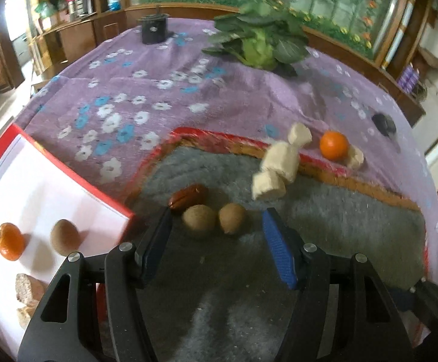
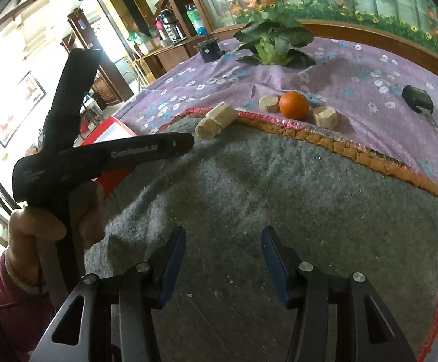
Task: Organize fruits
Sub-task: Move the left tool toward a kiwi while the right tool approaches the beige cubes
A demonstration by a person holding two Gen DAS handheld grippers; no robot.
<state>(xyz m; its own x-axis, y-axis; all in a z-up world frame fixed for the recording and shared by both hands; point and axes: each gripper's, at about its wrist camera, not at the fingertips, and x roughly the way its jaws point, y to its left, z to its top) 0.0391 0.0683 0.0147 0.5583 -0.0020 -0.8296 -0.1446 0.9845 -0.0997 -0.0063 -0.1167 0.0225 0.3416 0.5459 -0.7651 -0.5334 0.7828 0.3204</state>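
Left gripper held wide open, empty, low over grey mat. Two brown round fruits and red-brown date seen just ahead between fingers. Orange and brown fruit already placed on white tray. Second orange left on purple cloth among beige chunks. Right gripper spread open, nothing held, above mat.

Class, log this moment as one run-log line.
left tool: open above two brown round fruits | right tool: open, empty | white red-edged tray: orange mandarin
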